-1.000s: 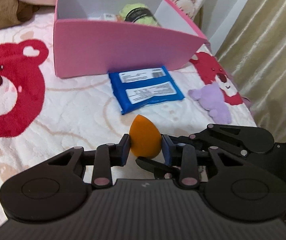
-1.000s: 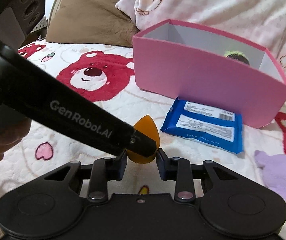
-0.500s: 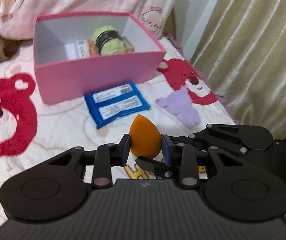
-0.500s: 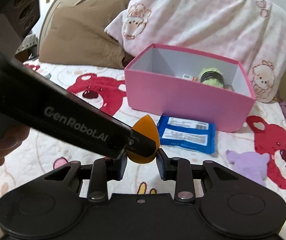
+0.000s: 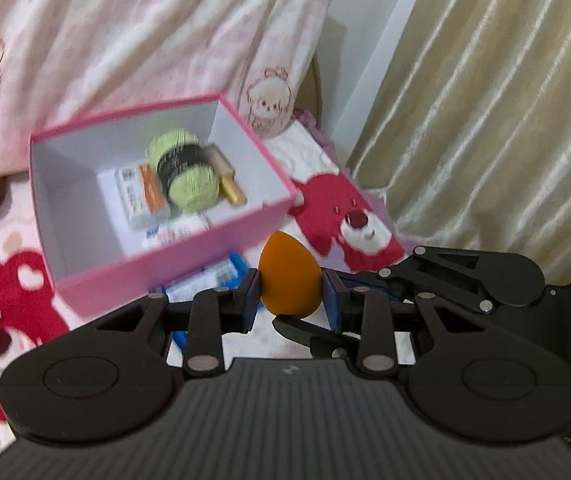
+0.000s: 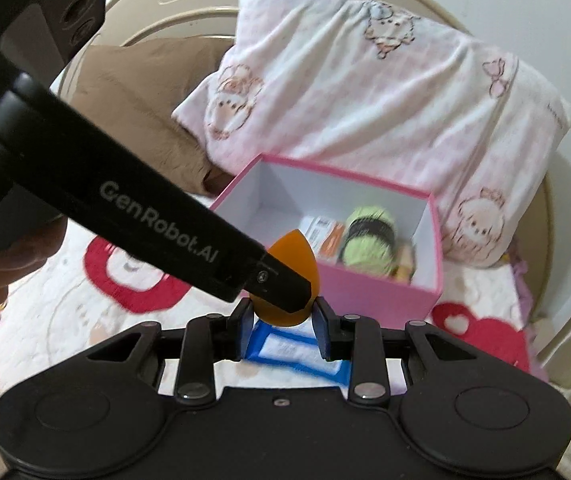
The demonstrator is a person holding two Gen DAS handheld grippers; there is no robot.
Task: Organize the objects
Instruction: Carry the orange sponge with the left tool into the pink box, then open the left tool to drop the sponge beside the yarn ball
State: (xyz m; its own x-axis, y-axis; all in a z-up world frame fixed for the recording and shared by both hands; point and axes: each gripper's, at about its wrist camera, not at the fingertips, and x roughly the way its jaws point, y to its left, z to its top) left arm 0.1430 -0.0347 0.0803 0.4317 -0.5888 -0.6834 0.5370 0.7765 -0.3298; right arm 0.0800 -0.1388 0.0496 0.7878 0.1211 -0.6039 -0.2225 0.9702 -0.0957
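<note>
An orange teardrop sponge [image 5: 289, 276] hangs in the air above the bed. My left gripper [image 5: 290, 296] is shut on it, blue pads pressing its sides. My right gripper [image 6: 282, 320] is shut on the same sponge [image 6: 293, 252] from another side; in the left wrist view its black fingers [image 5: 305, 328] reach in from the right beside and below the sponge. The left gripper's finger [image 6: 205, 240] crosses in front of the sponge in the right wrist view. An open pink box [image 5: 173, 268] stands beyond and below. A blue packet [image 6: 285, 350] lies before the box.
Inside the box [image 6: 365, 292] lie a green roll with a black band [image 5: 183, 172], a white and orange carton [image 5: 141, 196] and a gold tube [image 5: 231, 188]. Pillows [image 6: 365, 100] stand behind, a curtain [image 5: 485, 120] hangs on the right. A hand [image 6: 5, 264] holds the left gripper.
Both grippers have risen together with the sponge still clamped. The box now appears lower and from above, so its contents show more.
</note>
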